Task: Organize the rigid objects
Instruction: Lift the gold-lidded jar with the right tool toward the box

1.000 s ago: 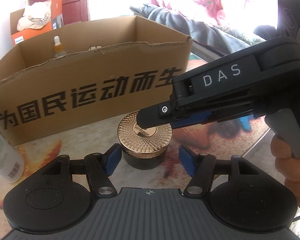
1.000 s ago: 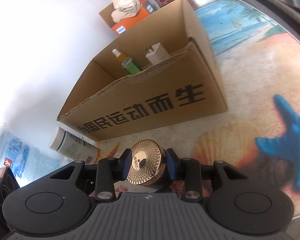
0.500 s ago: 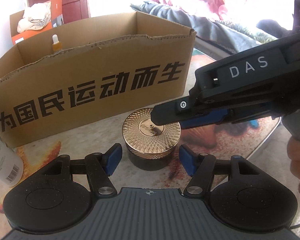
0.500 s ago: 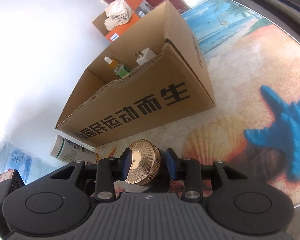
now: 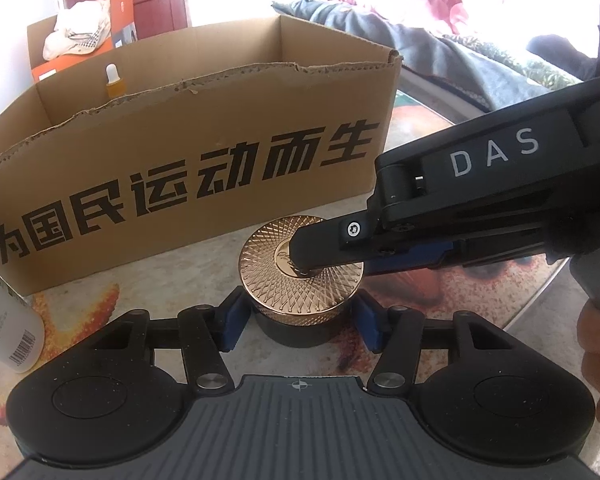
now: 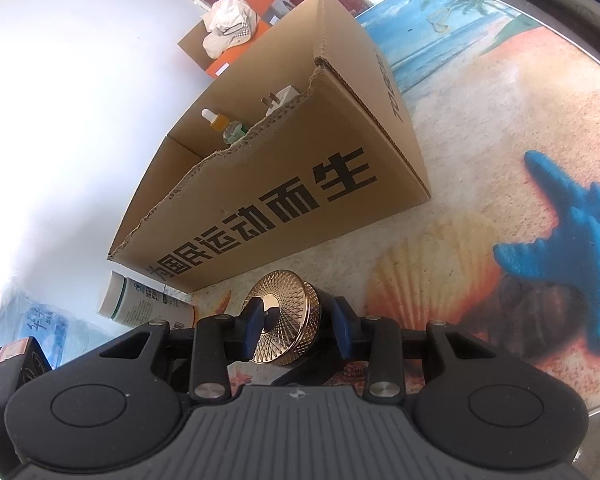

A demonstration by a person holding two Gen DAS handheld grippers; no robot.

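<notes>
1. While the right gripper point(image 6: 296, 330) stays clamped top and bottom on the gold-lidded jar point(image 5: 300, 276), the left gripper point(image 5: 298, 320) has crept in; its jaws are closing around the jar's dark base, not yet pressing.
2. That looks like a handover before boxing.
3. The jar sits near the cardboard box point(image 5: 188, 152), on a beach-print mat point(image 6: 480, 128); a white bottle point(image 6: 140, 306) lies left.

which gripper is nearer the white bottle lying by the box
Left. The left gripper sits just beside the white bottle, jaws closing around the gold-lidded jar. The right gripper grips that jar from the far side.
</notes>
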